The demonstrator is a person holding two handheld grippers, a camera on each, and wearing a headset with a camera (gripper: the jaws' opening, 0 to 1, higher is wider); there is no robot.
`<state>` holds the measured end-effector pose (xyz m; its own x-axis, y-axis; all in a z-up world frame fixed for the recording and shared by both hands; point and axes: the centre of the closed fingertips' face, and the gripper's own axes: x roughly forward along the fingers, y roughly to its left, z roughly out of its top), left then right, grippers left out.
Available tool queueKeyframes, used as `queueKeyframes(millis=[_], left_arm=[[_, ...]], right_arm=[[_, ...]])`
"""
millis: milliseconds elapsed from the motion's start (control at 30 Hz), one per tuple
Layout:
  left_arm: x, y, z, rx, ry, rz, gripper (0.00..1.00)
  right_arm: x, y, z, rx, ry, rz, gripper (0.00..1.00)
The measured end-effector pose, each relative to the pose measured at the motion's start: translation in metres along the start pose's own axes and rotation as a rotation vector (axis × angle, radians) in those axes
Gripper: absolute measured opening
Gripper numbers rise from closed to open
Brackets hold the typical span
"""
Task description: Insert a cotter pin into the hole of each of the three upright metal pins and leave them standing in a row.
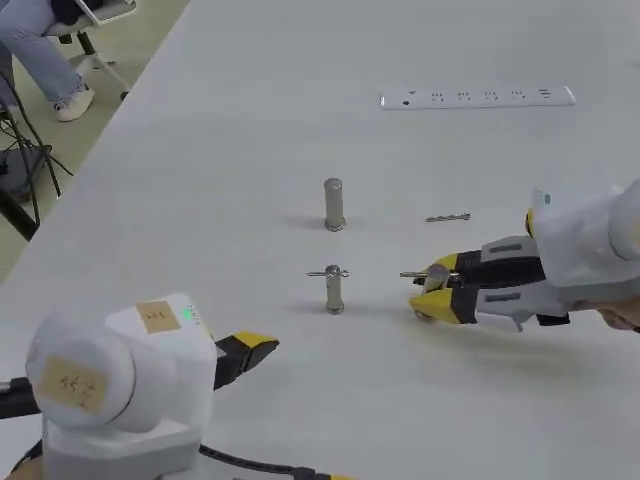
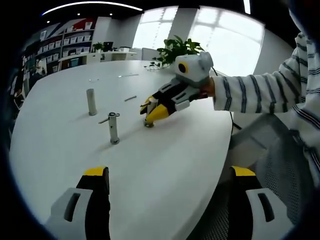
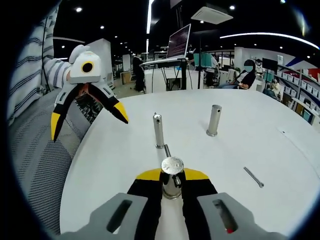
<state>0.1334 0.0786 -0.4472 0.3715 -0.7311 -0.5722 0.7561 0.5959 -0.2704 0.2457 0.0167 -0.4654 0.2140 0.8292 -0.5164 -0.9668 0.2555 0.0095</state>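
White tabletop carries 2 free-standing metal pins. The far pin is bare. The middle pin has a cotter pin through the hole near its top.

The right gripper sits at the right of the head view with its jaws pressed together on the 3rd pin, pinching it just under its flat head. That pin is upright and near the middle pin, and a thin 2nd cotter pin pokes from it toward the middle pin. Whether its base touches the table I cannot tell. A loose cotter pin lies flat beyond the right gripper.

The left gripper has its jaws spread wide with nothing between them, low by the near table edge and well apart from the pins. Bare table lies between it and the row. A power strip lies far back, well beyond the pins.
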Motion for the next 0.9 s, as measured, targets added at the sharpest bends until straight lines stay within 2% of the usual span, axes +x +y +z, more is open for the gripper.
queueKeyframes(millis=[167,300,333,400,533,567,633,700,800,900], left_arm=[[-0.001,-0.001,-0.003,-0.001,0.006,0.0,0.99],[-0.004,0.0,0.0,0.004,-0.002,0.003,0.99],[-0.005,0.001,0.002,0.003,-0.008,0.006,0.99],[-0.007,0.004,0.007,0.009,-0.018,0.014,0.99],[-0.013,0.007,0.018,0.022,-0.046,0.023,0.99],[-0.015,0.008,0.021,0.027,-0.055,0.026,0.99],[-0.017,0.01,0.028,0.029,-0.07,0.032,0.99],[-0.019,0.011,0.032,0.025,-0.076,0.031,0.99],[-0.022,0.013,0.037,0.034,-0.093,0.034,0.99],[-0.024,0.015,0.041,0.032,-0.101,0.038,0.99]], right_arm=[[0.0,0.001,0.0,-0.009,0.012,-0.001,0.1],[-0.005,-0.002,0.004,-0.012,0.005,-0.03,0.27],[-0.006,-0.002,0.005,-0.011,0.002,-0.031,0.28],[-0.013,-0.001,0.01,-0.012,-0.007,-0.04,0.29],[-0.032,0.003,0.022,0.008,-0.015,-0.08,0.37],[-0.037,0.004,0.023,0.058,-0.011,-0.096,0.4],[-0.047,0.008,0.029,0.045,-0.021,-0.111,0.5],[-0.056,0.013,0.031,0.072,-0.023,-0.128,0.56],[-0.067,0.016,0.032,0.11,-0.034,-0.16,0.61],[-0.084,0.019,0.029,0.171,-0.037,-0.214,0.7]])
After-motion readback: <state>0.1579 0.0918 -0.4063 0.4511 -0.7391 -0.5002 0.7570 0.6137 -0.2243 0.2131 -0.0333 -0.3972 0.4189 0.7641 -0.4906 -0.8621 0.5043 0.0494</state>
